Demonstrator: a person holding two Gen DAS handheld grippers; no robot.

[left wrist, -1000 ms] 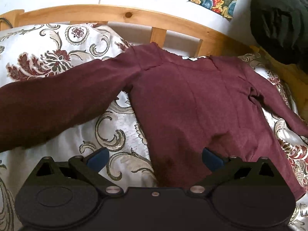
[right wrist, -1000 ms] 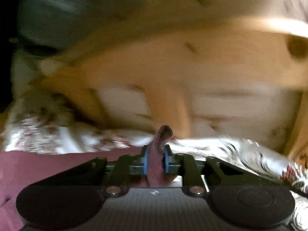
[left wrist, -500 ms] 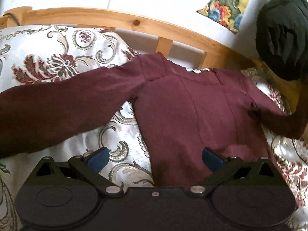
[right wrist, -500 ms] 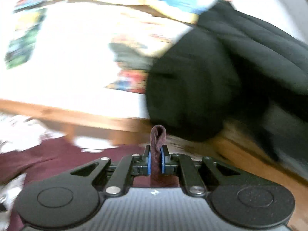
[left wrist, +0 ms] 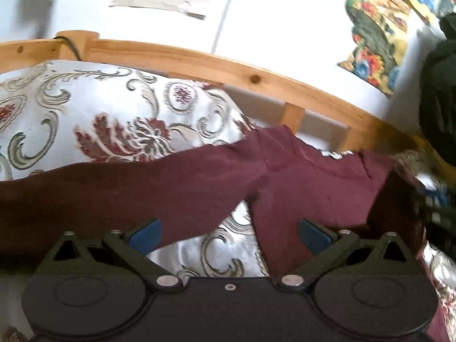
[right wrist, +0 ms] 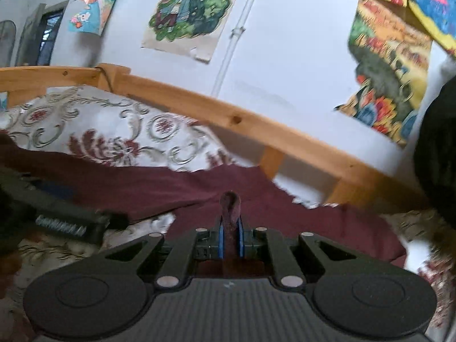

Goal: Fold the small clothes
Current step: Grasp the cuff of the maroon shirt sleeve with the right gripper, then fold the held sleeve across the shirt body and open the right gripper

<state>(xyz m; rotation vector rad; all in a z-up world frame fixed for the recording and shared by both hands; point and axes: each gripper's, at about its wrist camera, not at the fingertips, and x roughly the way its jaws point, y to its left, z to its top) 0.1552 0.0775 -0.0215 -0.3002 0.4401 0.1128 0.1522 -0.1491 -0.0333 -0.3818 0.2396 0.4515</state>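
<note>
Maroon shirt point(left wrist: 299, 176): its long sleeve runs off the left edge, and its hem is hidden behind the left tool point(left wrist: 229, 232) body. The right tool point(left wrist: 436, 202) appears only as a dark blur at the right edge (state unreadable there). Black garment point(right wrist: 436, 148): cut off by the right edge, so its kind cannot be told.
</note>
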